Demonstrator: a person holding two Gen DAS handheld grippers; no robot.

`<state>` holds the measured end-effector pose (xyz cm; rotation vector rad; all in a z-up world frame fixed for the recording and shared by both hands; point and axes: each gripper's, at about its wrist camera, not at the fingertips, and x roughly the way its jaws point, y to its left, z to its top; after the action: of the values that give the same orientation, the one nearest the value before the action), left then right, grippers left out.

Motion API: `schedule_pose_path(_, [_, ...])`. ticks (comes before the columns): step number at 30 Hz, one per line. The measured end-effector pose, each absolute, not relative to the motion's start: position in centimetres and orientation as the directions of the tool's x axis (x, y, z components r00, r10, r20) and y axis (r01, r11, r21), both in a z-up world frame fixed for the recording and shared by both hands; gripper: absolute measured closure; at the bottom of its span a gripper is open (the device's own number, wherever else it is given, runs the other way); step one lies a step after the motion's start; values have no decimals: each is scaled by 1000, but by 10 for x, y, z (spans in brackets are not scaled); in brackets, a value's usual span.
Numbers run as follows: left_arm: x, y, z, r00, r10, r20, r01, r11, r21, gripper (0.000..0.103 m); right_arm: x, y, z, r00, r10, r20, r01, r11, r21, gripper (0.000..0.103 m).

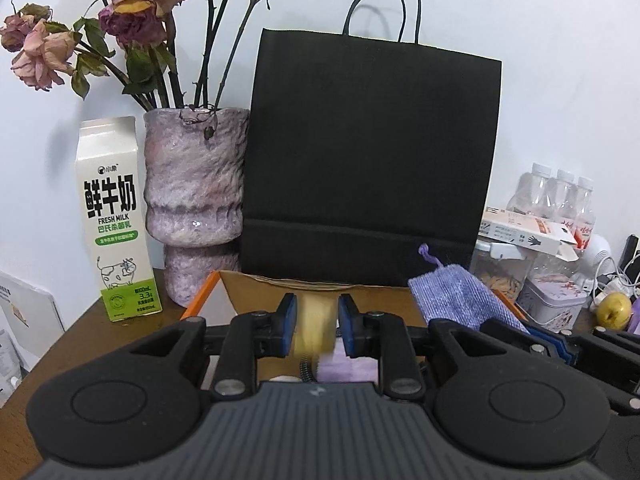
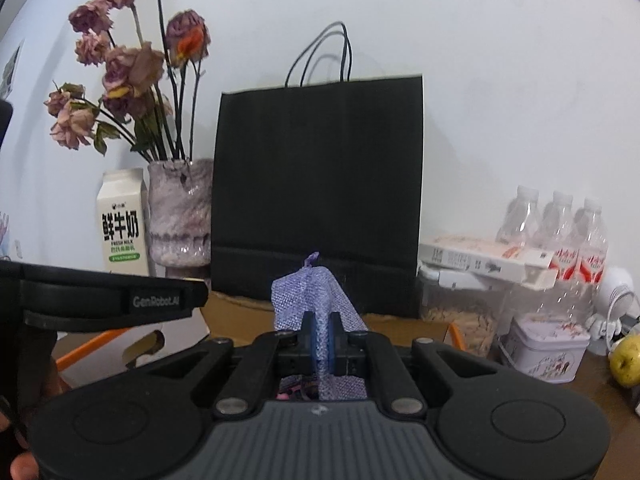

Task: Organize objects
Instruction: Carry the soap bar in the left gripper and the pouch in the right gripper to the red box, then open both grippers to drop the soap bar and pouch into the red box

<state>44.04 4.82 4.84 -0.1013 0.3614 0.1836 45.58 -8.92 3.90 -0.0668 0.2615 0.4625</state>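
Far left on the brown table (image 1: 80, 340): white-and-green milk carton (image 1: 116, 220), upright against the wall. Just right of it, a mottled purple vase (image 1: 196, 208) with dried roses (image 1: 132, 20), stems leaning left. Next right, touching or nearly touching the vase, a black paper bag (image 1: 368, 152) stands upright, handles up. In front of vase and bag sits an open cardboard box (image 1: 240, 284) with orange edging. Left gripper (image 1: 317, 324) hangs over the box; a blurred pale yellow object (image 1: 314, 328) sits between its blue pads, jaws narrow, but the pads look a shade off its sides and contact cannot be confirmed from the blur. Below it, inside the box, something lilac (image 1: 344, 368), identity unclear. Right of that, the right gripper (image 2: 320, 344) has its jaws pinched nearly together on a purple woven drawstring pouch (image 2: 312, 300); the pouch rises above the fingertips with its tie on top and hangs over the box's right side, in front of the bag. Further right: a clear container (image 2: 460, 320) with a flat white carton (image 2: 480, 260) lying on top, three clear bottles (image 2: 560, 224) behind, a small printed tin (image 2: 548, 348), and at the far right a yellow-green apple (image 2: 626, 364).
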Motion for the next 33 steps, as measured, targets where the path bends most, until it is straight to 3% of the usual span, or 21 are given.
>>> schedule_pose_path(2, [438,48,49,922,167,-349,-198,979,-56,61,458,-90,37,857,434,-277,-451,893,4,92])
schedule_pose_path(4, [435,47,50,926,192,-325,-217,975,-42,27,458,-91,36,856,429,-287,-446,895,8,84])
schedule_pose_path(5, [433,47,51,928,201,-314,-223,974,-35,22,458,-91,35,855,429,-292,-446,895,9,81])
schedule_pose_path(6, [432,48,51,930,208,-304,-227,973,-29,17,459,-91,34,852,428,-300,-445,895,13,70])
schedule_pose_path(7, [431,49,52,930,212,-301,-230,973,-26,11,460,-92,33,851,426,-307,-443,896,19,50])
schedule_pose_path(8, [431,50,53,930,214,-299,-232,972,-25,6,460,-93,33,851,424,-311,-438,898,26,38])
schedule_pose_path(9, [430,52,53,931,217,-292,-235,972,-28,0,460,-93,32,851,423,-311,-437,899,29,18])
schedule_pose_path(10, [429,53,53,934,221,-282,-239,970,-30,0,460,-94,32,854,420,-307,-432,901,29,5])
schedule_pose_path(11, [429,55,53,935,219,-279,-237,971,-32,0,459,-94,33,860,411,-301,-423,906,26,2])
schedule_pose_path(26, [415,69,56,942,174,-286,-202,977,-73,0,458,-98,33,860,386,-333,-404,914,16,0])
schedule_pose_path(33, [389,65,61,945,167,-281,-185,982,-38,0,441,-118,40,859,404,-314,-407,911,59,0])
